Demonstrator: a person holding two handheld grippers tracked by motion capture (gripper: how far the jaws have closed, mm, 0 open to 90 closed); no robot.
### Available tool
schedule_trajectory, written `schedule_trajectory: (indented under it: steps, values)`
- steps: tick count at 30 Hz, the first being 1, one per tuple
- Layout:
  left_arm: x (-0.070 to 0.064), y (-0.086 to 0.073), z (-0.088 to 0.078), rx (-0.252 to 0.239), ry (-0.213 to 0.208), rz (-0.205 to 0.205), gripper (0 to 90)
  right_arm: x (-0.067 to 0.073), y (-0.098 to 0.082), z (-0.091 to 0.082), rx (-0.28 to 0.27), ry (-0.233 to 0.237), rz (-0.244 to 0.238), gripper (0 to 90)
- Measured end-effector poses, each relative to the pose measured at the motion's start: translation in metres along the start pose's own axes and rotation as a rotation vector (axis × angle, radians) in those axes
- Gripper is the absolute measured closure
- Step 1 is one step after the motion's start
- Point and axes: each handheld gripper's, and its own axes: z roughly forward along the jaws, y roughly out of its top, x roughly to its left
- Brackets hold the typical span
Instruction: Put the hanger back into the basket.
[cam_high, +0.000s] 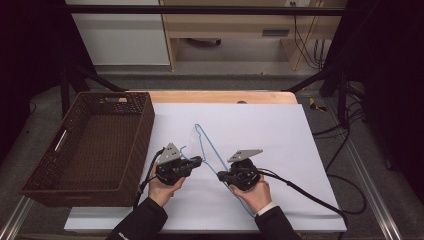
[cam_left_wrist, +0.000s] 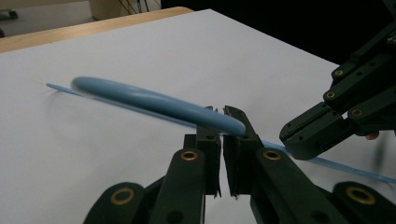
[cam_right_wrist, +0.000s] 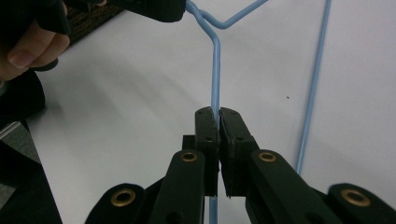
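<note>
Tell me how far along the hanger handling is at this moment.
Done: both tongs are clamped on the blue wire hanger, the left tongs near its hook end and the right tongs on a straight wire. In hand: the two-handed hold over the white sheet. Left: probably moving it; the wicker basket holds nothing.

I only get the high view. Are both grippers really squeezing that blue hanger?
Observer: Yes. In the right gripper view, the right gripper is shut on the hanger, with the wire running straight between its pads.
Operator: And the other one?
Observer: In the left gripper view, the left gripper has its jaws nearly together on a blue wire end, which looks blurred up close.
Operator: Is the hanger up in the air?
Observer: The long blue wire beside the right gripper seems to lie on the white sheet; I cannot tell about the gripped part.
</note>
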Motion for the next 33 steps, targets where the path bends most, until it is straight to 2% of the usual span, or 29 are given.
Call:
schedule_trajectory:
  steps: [3,6,8,10,11,13,16,20,24,25,29,31,33]
  values:
    - [-0.002,0.001,0.0,0.001,0.007,-0.006,85.3,0.002,0.0,0.0,-0.006,-0.01,-0.001,86.3]
    - [-0.004,0.003,0.0,0.006,0.015,-0.002,85.2,0.002,0.0,-0.002,-0.01,-0.022,-0.016,81.5]
    - [-0.008,0.004,0.0,0.011,0.02,0.015,85.2,0.003,0.002,-0.003,-0.003,-0.03,-0.023,71.6]
    - [-0.01,0.005,0.001,0.014,0.021,0.019,85.2,0.005,0.004,-0.001,0.004,-0.063,-0.046,65.1]
    - [-0.01,0.005,0.001,0.014,0.021,0.019,85.2,0.005,0.004,-0.001,0.004,-0.063,-0.046,65.1]
    - [-0.011,0.005,0.001,0.015,0.022,0.018,85.2,0.008,0.005,0.004,0.009,-0.089,-0.094,64.1]
    - [-0.011,0.006,0.001,0.017,0.024,0.018,85.1,0.014,0.006,0.011,0.044,-0.126,-0.11,72.8]
    - [-0.012,0.006,0.001,0.019,0.026,0.022,85.1,0.014,0.005,0.014,0.055,-0.135,-0.104,85.9]
    - [-0.014,0.006,0.002,0.019,0.02,0.03,83.7,0.014,0.005,0.013,0.069,-0.15,-0.102,87.4]
    - [-0.014,0.006,0.002,0.011,0.007,0.03,80.9,0.014,0.005,0.013,0.07,-0.158,-0.109,87.5]
    - [-0.015,0.009,-0.007,-0.007,0.004,0.049,67.2,0.011,0.007,0.006,0.072,-0.177,-0.127,87.8]
    - [-0.016,0.012,-0.013,-0.008,0.012,0.065,59.9,0.008,0.01,-0.001,0.064,-0.169,-0.133,87.8]
    - [-0.016,0.015,-0.02,-0.007,0.02,0.099,53.3,0.004,0.013,-0.011,0.045,-0.141,-0.135,87.9]
